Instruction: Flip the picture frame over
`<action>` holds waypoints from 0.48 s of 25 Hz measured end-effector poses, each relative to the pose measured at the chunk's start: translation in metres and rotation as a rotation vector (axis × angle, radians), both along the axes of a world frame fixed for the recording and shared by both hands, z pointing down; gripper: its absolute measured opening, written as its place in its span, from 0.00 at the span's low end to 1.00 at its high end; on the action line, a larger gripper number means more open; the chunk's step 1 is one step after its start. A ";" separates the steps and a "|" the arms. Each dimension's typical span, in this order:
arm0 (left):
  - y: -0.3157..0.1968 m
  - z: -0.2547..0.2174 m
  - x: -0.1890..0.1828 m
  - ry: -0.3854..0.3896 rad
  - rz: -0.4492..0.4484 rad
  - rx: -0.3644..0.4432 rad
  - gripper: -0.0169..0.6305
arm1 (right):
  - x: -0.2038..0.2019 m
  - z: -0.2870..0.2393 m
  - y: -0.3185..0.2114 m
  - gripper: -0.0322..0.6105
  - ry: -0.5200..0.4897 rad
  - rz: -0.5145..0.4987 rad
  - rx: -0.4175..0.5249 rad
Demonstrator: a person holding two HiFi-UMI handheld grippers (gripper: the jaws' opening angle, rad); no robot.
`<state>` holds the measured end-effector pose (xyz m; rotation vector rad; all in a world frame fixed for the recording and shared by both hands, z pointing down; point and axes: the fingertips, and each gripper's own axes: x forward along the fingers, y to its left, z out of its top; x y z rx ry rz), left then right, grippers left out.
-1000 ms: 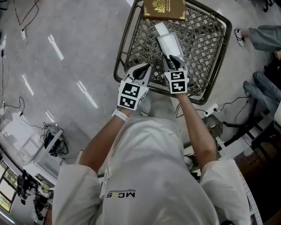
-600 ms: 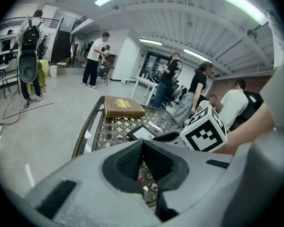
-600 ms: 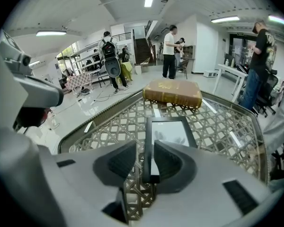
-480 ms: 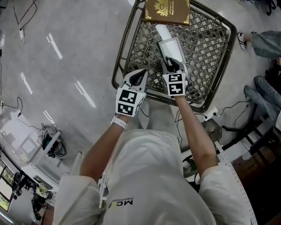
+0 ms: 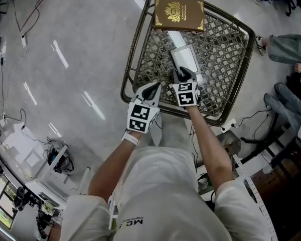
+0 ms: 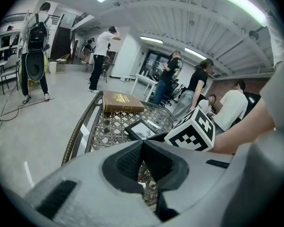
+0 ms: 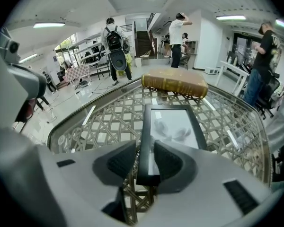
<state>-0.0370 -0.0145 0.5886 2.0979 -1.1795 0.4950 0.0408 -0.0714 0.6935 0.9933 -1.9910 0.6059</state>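
Left hand-held gripper (image 6: 142,144) seemingly closed (head view unclear)

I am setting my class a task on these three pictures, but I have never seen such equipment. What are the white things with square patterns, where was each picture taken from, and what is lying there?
There is no machine here. A person holds a hand-worked gripping tool in each hand, and the patterned cubes are part of these. The head view looks down from a camera on the person's head. The left gripper view and the right gripper view come from cameras riding on each tool, looking along its jaws. On the lattice table lie a brown book and a black picture frame, picture side up. The left tool is shut, with nothing in it. The right tool has just been opening its jaws. The frame's near edge stands between them, not clamped.
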 end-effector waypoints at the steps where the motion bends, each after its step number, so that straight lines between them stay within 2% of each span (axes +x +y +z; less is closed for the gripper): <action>1: 0.001 0.001 0.001 0.001 0.003 -0.002 0.06 | 0.001 0.001 0.000 0.26 0.013 -0.006 0.002; 6: 0.001 0.003 0.004 0.001 0.016 -0.003 0.06 | 0.002 0.000 -0.004 0.23 0.084 -0.047 0.042; 12: 0.003 0.004 0.004 -0.001 0.022 -0.006 0.06 | 0.002 0.000 -0.005 0.19 0.074 -0.013 0.037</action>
